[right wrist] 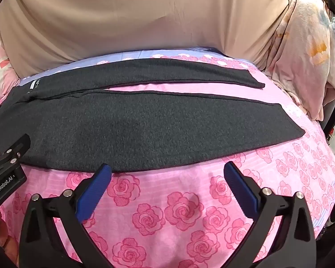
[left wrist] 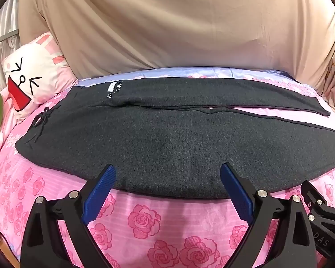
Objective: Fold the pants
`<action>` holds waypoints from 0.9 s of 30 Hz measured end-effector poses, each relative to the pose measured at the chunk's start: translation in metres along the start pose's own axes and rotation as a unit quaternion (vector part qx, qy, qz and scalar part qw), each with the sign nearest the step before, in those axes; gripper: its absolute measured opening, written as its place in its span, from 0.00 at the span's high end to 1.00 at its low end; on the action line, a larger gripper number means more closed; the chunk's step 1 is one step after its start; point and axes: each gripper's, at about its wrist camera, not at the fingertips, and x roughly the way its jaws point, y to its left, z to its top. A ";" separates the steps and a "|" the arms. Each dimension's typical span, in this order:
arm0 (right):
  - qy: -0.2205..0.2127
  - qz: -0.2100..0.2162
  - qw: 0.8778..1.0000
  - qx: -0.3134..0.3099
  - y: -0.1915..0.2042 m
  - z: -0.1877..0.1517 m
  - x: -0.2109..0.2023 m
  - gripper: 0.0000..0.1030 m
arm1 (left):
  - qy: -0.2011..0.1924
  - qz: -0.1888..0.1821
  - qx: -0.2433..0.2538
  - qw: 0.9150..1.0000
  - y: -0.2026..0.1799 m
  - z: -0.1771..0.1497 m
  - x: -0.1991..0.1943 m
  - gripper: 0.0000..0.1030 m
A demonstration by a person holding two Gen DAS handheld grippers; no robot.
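**Now both grippers spread wide at the near edge of the pants**

So the dark grey pants [left wrist: 167, 147] lie flat on the pink rose-print bed [left wrist: 158, 223], and everything is placed from them. Waistband and drawstring bow [left wrist: 41, 120] sit at their left end, and the two legs run off to the right with a thin strip of sheet showing between them. A white label [left wrist: 114, 89] shows on the far leg, near the waist. The left gripper [left wrist: 167, 178] hangs over the near hem of the pants, jaws wide apart, nothing between them. The right gripper [right wrist: 167, 174] hovers just short of that same near edge, further along toward the leg ends, jaws equally wide and empty. Beyond the pants hangs a beige cloth [left wrist: 167, 22]; past the waist end rests a cartoon-face pillow [left wrist: 31, 78].
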 end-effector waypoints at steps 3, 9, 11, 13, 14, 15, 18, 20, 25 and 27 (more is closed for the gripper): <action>0.002 -0.001 1.000 -0.001 0.000 -0.002 -0.001 0.04 | 0.001 -0.001 0.000 1.000 0.000 0.000 0.000 0.10; 0.002 0.000 1.000 -0.002 -0.001 0.000 0.002 0.04 | 0.002 0.000 0.001 1.000 0.000 0.001 -0.001 0.10; 0.006 0.000 1.000 -0.002 0.000 -0.001 0.002 0.04 | 0.004 0.001 0.001 1.000 0.000 0.001 -0.001 0.10; 0.004 0.000 1.000 -0.002 -0.001 -0.001 0.002 0.04 | 0.005 0.002 0.002 1.000 0.000 0.001 0.000 0.10; 0.004 0.000 1.000 -0.002 -0.001 0.000 0.002 0.04 | 0.005 0.002 0.002 1.000 -0.001 0.002 0.000 0.10; 0.005 0.000 1.000 -0.002 0.000 0.000 0.002 0.04 | 0.004 0.001 0.002 1.000 -0.001 0.001 -0.001 0.10; 0.004 0.000 1.000 -0.002 0.000 0.000 0.002 0.04 | 0.005 0.001 0.002 1.000 -0.001 0.002 0.000 0.10; 0.005 -0.001 1.000 -0.002 0.001 0.000 0.002 0.04 | 0.005 0.005 0.002 1.000 -0.001 0.002 0.000 0.10; 0.004 -0.001 1.000 -0.002 0.000 0.000 0.003 0.04 | 0.007 0.007 0.003 1.000 -0.003 0.001 0.000 0.10; 0.004 -0.001 1.000 -0.002 -0.001 0.000 0.003 0.04 | 0.007 0.005 0.004 1.000 -0.002 0.001 0.000 0.10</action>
